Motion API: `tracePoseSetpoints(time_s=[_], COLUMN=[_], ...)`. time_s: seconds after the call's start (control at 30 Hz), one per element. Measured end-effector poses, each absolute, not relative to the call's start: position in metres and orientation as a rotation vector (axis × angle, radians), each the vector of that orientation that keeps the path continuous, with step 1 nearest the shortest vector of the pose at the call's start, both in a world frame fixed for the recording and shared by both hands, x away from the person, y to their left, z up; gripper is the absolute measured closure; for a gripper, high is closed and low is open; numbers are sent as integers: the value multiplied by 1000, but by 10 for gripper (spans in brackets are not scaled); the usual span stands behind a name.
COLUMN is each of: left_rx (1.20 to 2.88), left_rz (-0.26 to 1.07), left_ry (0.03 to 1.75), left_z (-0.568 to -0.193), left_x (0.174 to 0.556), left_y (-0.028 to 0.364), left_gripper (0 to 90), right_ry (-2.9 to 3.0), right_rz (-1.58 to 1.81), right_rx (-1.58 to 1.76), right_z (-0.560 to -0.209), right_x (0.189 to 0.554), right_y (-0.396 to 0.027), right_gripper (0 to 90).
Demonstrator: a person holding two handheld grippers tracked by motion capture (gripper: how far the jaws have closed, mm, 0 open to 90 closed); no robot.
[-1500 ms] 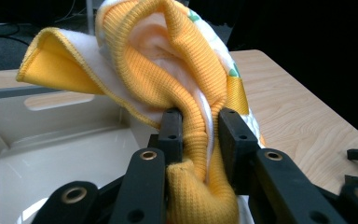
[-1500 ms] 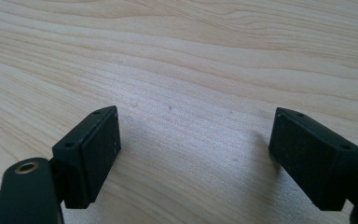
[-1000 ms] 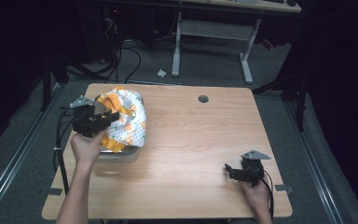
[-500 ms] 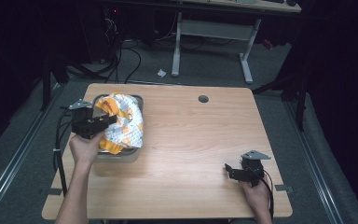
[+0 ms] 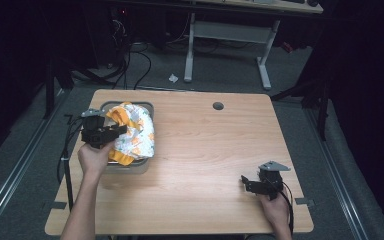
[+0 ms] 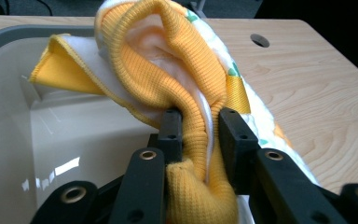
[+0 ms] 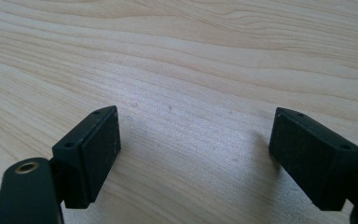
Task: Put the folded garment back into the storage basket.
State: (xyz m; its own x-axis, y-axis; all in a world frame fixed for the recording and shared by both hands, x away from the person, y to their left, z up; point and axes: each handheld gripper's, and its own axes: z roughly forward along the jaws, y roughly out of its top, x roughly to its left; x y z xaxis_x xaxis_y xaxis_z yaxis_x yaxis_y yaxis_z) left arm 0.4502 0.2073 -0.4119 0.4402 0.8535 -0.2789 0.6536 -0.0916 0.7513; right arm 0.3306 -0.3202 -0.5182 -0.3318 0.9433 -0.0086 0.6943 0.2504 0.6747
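A white garment with orange ribbed trim and small prints (image 5: pixel 132 132) hangs over a grey plastic bin (image 5: pixel 141 106) at the table's left side. My left gripper (image 5: pixel 117 130) is shut on its orange ribbed edge (image 6: pixel 198 140), which is pinched between the two black jaws above the bin's pale inside (image 6: pixel 51 135). Most of the cloth drapes over the bin's right rim onto the table. Near the front right of the table my right gripper (image 5: pixel 246 181) rests low over bare wood (image 7: pixel 191 112), open, with nothing between its fingers.
The wooden table (image 5: pixel 205 150) has a round cable hole (image 5: pixel 218 106) near its far edge. Beyond the table stand a desk frame (image 5: pixel 225 35) and floor cables (image 5: pixel 130 55). A metal rail (image 5: pixel 10 175) runs along the floor at the left.
My left gripper has come down toward the bin with the garment, and the cloth now sits lower and more bunched over the bin. The right gripper has stayed where it was.
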Motion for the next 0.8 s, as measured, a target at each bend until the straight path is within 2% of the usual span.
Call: tracePoseSetpoints(time_s=[0.8], left_rx=[1941], left_rz=[306], left_ry=[1391], left_z=[-446], left_x=[477], left_y=[200], left_gripper=[718], right_ry=[2115], right_rz=[813], right_rx=[1492], right_z=[-518], right_x=[331], right_y=[-320], right_gripper=[165])
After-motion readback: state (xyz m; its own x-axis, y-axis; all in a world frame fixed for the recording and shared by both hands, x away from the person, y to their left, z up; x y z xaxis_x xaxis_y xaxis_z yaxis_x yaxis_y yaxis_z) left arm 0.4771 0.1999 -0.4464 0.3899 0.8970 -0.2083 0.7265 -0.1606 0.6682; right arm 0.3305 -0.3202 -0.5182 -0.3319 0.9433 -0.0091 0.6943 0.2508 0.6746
